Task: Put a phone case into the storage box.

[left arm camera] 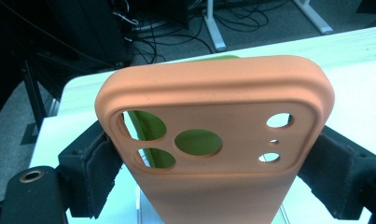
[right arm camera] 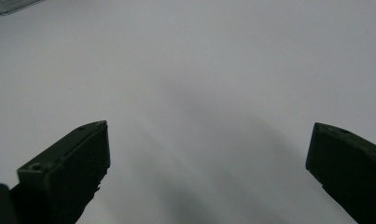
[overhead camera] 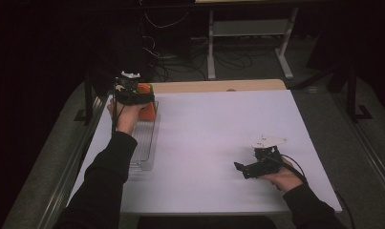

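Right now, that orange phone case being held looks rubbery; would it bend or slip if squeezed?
The orange phone case probably flexes: it is a thin shell with several cut-outs. Its matte surface and the padded fingers pressing both edges suggest little slipping. Likely light, being hollow.

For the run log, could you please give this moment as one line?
left gripper: shut on orange phone case | over clear tray | right gripper: open, empty, above white table

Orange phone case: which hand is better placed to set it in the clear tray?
Left. The left gripper already clamps the orange phone case by its sides, right above the clear tray. The right gripper sits open on the bare table, far from both.
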A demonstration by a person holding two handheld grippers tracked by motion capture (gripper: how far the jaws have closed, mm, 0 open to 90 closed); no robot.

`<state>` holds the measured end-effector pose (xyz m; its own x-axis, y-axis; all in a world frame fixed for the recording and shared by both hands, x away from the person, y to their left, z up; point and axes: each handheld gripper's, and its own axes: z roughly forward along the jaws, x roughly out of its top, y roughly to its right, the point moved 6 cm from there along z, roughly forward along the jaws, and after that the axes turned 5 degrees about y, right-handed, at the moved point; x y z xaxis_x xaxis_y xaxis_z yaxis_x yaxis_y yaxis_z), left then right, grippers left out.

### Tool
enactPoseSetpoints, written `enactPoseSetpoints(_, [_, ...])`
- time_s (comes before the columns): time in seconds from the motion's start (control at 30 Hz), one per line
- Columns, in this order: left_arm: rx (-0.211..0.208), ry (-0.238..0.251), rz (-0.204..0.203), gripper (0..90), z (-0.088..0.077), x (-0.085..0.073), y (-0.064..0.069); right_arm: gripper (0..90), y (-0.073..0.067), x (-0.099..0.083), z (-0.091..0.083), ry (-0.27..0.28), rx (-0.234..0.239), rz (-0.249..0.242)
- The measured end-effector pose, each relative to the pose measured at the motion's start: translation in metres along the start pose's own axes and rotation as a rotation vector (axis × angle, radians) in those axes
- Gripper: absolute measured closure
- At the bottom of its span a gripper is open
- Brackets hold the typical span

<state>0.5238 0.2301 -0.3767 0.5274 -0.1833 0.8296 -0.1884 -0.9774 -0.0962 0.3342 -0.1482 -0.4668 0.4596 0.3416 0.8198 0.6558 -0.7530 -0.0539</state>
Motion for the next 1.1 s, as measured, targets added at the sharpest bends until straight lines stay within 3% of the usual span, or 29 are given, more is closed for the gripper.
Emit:
enactPoseSetpoints(0.27, [0.032, -0.042, -0.011, 13.1, 0.017, -0.009, 0.001, 0.0, 0.0, 0.0, 0.0, 0.002, 0.001, -0.005])
enactPoseSetpoints(0.37, [0.039, -0.036, -0.024, 12.9, 0.023, -0.01, 0.001, 0.0, -0.001, 0.001, 0.0, 0.0, 0.001, 0.002])
enactPoseSetpoints(0.47, [0.075, -0.05, 0.004, 12.5, 0.028, -0.013, 0.0, 0.0, -0.001, 0.001, -0.001, -0.001, 0.001, 0.0])
enactPoseSetpoints(0.63, [0.092, -0.039, 0.006, 9.6, 0.033, -0.013, 0.0, 0.0, -0.001, 0.001, -0.002, 0.0, 0.001, 0.001])
enactPoseSetpoints(0.77, [0.087, -0.047, -0.001, 0.0, 0.033, -0.014, -0.001, 0.0, 0.0, 0.001, -0.002, 0.005, -0.004, -0.012])
enactPoseSetpoints(1.0, [0.044, -0.028, -0.003, 0.0, 0.02, -0.009, -0.008, 0.0, -0.002, 0.001, -0.002, -0.001, 0.002, -0.003])
enactPoseSetpoints(1.1, [-0.01, -0.018, 0.009, 0.0, 0.008, -0.006, -0.011, 0.0, -0.001, 0.002, -0.002, 0.007, -0.002, -0.006])
